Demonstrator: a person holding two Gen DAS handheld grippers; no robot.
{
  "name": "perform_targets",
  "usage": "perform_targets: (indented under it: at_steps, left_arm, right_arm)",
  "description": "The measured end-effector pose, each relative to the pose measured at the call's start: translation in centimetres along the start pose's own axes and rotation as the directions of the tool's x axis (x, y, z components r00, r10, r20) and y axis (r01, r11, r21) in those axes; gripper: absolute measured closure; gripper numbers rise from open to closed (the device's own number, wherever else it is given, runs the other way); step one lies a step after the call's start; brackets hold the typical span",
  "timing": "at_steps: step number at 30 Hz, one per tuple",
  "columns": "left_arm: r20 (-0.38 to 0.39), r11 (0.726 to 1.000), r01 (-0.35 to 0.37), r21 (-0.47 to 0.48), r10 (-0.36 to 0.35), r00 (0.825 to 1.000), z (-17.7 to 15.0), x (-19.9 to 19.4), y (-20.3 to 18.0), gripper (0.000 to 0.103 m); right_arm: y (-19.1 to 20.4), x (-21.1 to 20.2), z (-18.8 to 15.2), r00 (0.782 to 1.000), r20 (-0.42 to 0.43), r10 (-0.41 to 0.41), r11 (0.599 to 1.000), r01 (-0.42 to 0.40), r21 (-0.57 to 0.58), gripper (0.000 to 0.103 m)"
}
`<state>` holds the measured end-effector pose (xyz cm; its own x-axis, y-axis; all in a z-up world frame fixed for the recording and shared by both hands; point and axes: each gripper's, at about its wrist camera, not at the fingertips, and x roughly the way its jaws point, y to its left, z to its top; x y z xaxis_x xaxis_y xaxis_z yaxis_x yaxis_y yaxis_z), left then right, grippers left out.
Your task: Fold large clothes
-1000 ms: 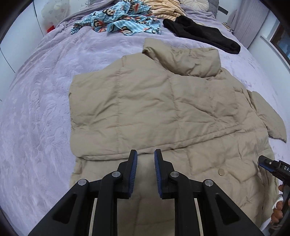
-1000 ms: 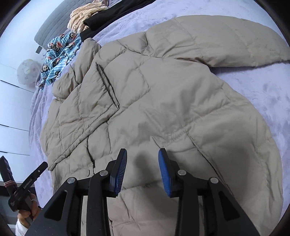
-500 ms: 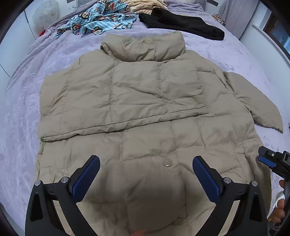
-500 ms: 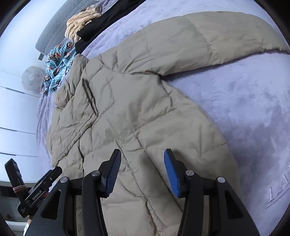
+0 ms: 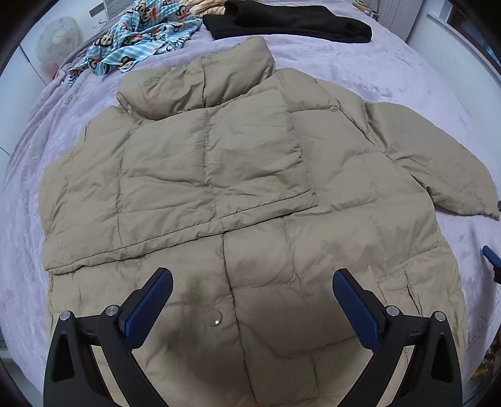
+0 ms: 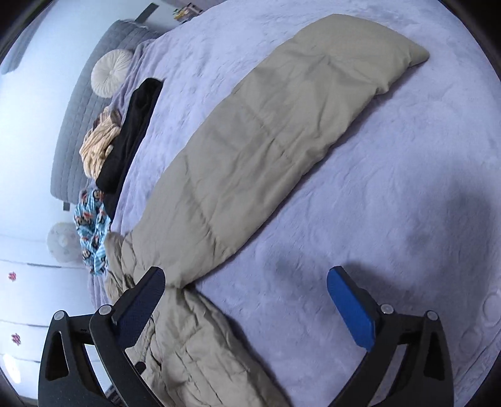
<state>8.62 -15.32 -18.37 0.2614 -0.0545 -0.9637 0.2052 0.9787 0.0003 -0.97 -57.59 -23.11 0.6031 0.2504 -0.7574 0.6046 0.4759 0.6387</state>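
A beige puffer jacket [image 5: 244,175] lies flat on the lilac bedspread [image 5: 360,65], collar at the far end, one side folded across its chest, one sleeve [image 5: 438,156] stretched out to the right. My left gripper [image 5: 250,300] hangs open over the jacket's lower front, near a snap button [image 5: 216,321], holding nothing. In the right wrist view that sleeve [image 6: 281,141] runs away across the bed. My right gripper [image 6: 247,300] hovers where the sleeve meets the body; its jaws are opening wide, with bedspread [image 6: 391,188] and the jacket's edge below and nothing gripped.
At the head of the bed lie a blue monkey-print cloth [image 5: 141,37], a black garment [image 5: 291,22] and a striped yellowish garment [image 6: 100,144]. A round cushion [image 6: 111,73] leans on the grey headboard [image 6: 81,119]. White cupboards [image 6: 28,281] stand beside the bed.
The left gripper slid right from the jacket's left side to its lower middle and its jaws spread wide. The right gripper swung off the jacket body toward the sleeve and opened.
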Motion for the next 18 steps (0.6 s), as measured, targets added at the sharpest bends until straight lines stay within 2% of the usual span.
perform_targets:
  at_steps: [3,10,13,15,16,17,18]
  left_arm:
    - [-0.041,0.999,0.02,0.031,-0.019,0.999,0.1,1.2,-1.0,0.001]
    - [-0.023,0.998,0.056,0.028,-0.055,0.998,1.0,1.0,-1.8,0.001]
    - [-0.007,0.998,0.063,0.018,-0.063,0.998,1.9,0.7,-1.9,0.001]
    - [0.002,0.998,0.067,0.013,-0.068,0.998,2.5,0.6,-1.7,0.001]
    - [0.008,0.998,0.069,0.008,-0.069,0.998,2.8,0.4,-1.7,0.001]
    - [0.015,0.997,0.071,0.004,-0.071,0.997,3.0,0.2,-1.5,0.001]
    - [0.021,0.997,0.072,0.002,-0.072,0.997,3.2,0.0,-1.3,0.001]
  right_arm:
    - [-1.4,0.0,2.4,0.998,0.038,0.04,0.997,-0.042,0.071,0.0]
    - [-3.8,2.1,6.6,0.985,0.098,0.145,0.961,-0.164,0.223,0.0]
    - [-4.3,3.2,7.9,0.969,0.122,0.216,0.931,-0.242,0.274,0.0]
    - [-4.6,3.9,8.6,0.954,0.143,0.264,0.897,-0.298,0.325,0.003]
    - [-4.8,4.3,8.8,0.945,0.151,0.291,0.876,-0.326,0.355,0.014]
    - [-5.0,4.9,9.0,0.936,0.144,0.321,0.851,-0.352,0.39,0.039]
    - [-5.0,5.6,9.1,0.93,0.135,0.343,0.832,-0.367,0.415,0.053]
